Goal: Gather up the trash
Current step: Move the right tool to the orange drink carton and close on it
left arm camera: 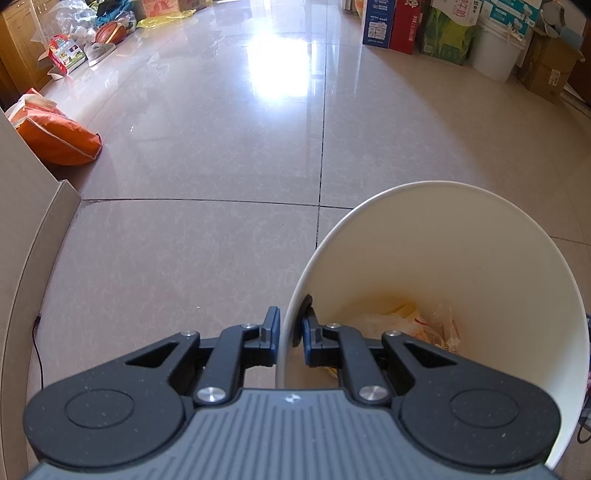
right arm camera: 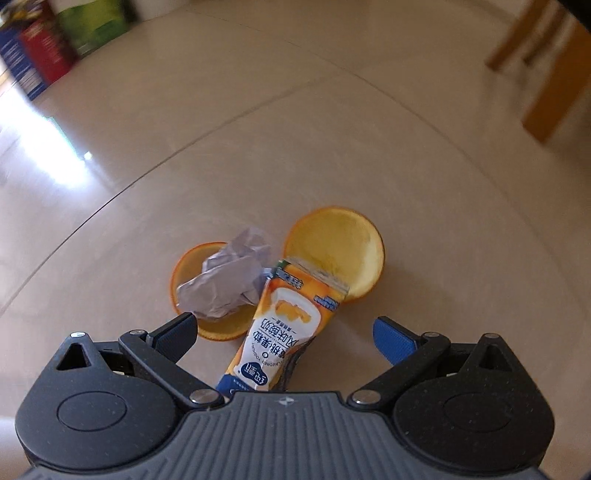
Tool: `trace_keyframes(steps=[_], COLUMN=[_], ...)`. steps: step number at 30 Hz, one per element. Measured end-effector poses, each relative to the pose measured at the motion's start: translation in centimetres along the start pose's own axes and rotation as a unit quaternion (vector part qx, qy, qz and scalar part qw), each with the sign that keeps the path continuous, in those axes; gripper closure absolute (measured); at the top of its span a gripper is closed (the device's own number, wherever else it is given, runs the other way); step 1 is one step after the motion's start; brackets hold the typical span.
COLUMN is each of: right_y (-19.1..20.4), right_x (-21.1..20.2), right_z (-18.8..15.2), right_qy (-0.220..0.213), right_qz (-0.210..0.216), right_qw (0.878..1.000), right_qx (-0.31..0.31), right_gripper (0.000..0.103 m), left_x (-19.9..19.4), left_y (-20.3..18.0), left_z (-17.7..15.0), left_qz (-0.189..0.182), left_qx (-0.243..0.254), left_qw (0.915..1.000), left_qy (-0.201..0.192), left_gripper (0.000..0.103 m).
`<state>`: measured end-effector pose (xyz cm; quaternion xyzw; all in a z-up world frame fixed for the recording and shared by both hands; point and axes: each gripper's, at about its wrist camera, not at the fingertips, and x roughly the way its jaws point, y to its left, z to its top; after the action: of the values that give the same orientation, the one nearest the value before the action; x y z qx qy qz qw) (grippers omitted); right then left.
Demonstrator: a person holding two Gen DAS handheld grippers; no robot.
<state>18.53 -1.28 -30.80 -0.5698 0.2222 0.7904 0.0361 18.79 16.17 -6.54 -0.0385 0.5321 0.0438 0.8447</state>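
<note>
In the left wrist view my left gripper (left arm camera: pixel 291 325) is shut on the near rim of a white trash bin (left arm camera: pixel 461 236), one finger outside the wall and one inside. Crumpled wrappers (left arm camera: pixel 406 325) lie at the bin's bottom. In the right wrist view my right gripper (right arm camera: pixel 284 330) stands open just above the floor, its fingers on either side of an orange yogurt carton (right arm camera: pixel 280 328) lying flat. Behind the carton lie two orange peel halves (right arm camera: pixel 336 254), hollow side up, and a crumpled white tissue (right arm camera: pixel 229 280) rests in the left one.
Glossy beige floor tiles (left arm camera: pixel 221 155) spread ahead. An orange bag (left arm camera: pixel 59 136) and a cardboard flap (left arm camera: pixel 33 236) lie at the left. Boxes and a white bucket (left arm camera: pixel 495 51) line the far right wall, with bags and a basketball (left arm camera: pixel 109 31) at far left.
</note>
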Motion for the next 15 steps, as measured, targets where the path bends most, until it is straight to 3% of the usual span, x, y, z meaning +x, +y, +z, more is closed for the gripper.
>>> trace_keyframes(steps=[3, 5, 6, 12, 15], right_y=[-0.5, -0.5, -0.4, 0.0, -0.1], right_x=[1.1, 1.6, 1.8, 2.6, 3.0], right_z=[0.2, 0.4, 0.5, 0.7, 0.7], right_qy=[0.005, 0.010, -0.007, -0.009, 0.000], right_qz=[0.002, 0.003, -0.004, -0.012, -0.005], right_qw=[0.999, 0.998, 0.995, 0.991, 0.990], right_qx=[0.053, 0.069, 0.104, 0.131, 0.142], right_gripper=[0.005, 0.014, 0.016, 0.033, 0.049], left_x=[-0.1, -0.1, -0.1, -0.2, -0.3], left_y=[-0.1, -0.2, -0.2, -0.2, -0.1], left_z=[0.0, 0.0, 0.0, 0.1, 0.1], left_qz=[0.000, 0.000, 0.000, 0.000, -0.001], left_qx=[0.000, 0.000, 0.001, -0.002, -0.003], left_qw=[1.0000, 1.0000, 1.0000, 1.0000, 1.0000], left_qy=[0.000, 0.000, 0.000, 0.000, 0.000], left_gripper=[0.093, 0.093, 0.093, 0.093, 0.093])
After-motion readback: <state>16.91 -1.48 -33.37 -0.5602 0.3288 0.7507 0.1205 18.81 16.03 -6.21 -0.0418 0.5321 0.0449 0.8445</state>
